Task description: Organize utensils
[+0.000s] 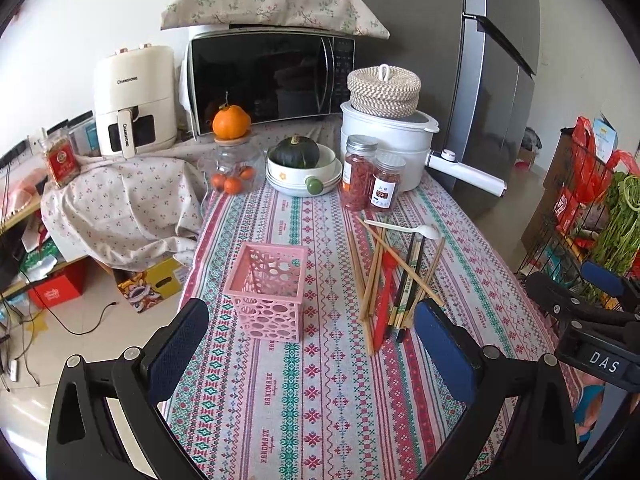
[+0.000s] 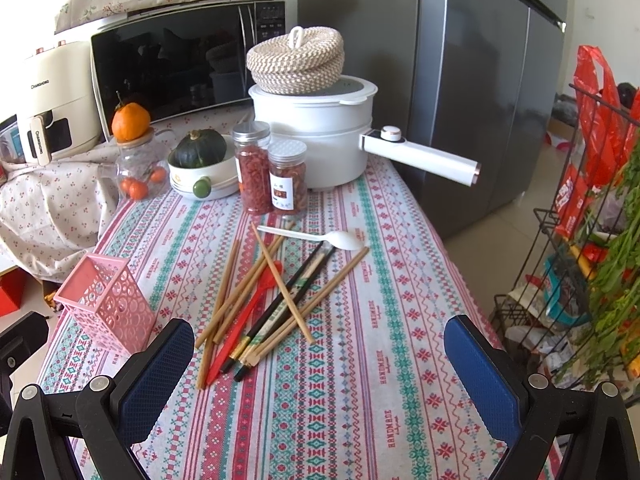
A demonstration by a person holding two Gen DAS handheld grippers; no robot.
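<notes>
A pink perforated utensil holder (image 1: pixel 267 289) stands upright and empty on the patterned tablecloth; it also shows in the right wrist view (image 2: pixel 107 303). To its right lies a loose pile of wooden and black chopsticks (image 1: pixel 394 280) (image 2: pixel 276 292) with a red plastic spoon (image 1: pixel 385 296) (image 2: pixel 250 312) among them. A white plastic spoon (image 1: pixel 412 230) (image 2: pixel 320 237) lies at the pile's far end. My left gripper (image 1: pixel 312 332) is open, just short of the holder and pile. My right gripper (image 2: pixel 320 356) is open, hovering in front of the pile, and shows at the right edge of the left wrist view (image 1: pixel 592 304).
At the back stand two jars of dried goods (image 2: pixel 272 172), a bowl with a green squash (image 2: pixel 200 160), a glass jar of oranges (image 2: pixel 138 168), a white electric pot (image 2: pixel 316 136) with its handle sticking right, a microwave and an air fryer. A wire rack (image 2: pixel 580 240) with greens stands right of the table.
</notes>
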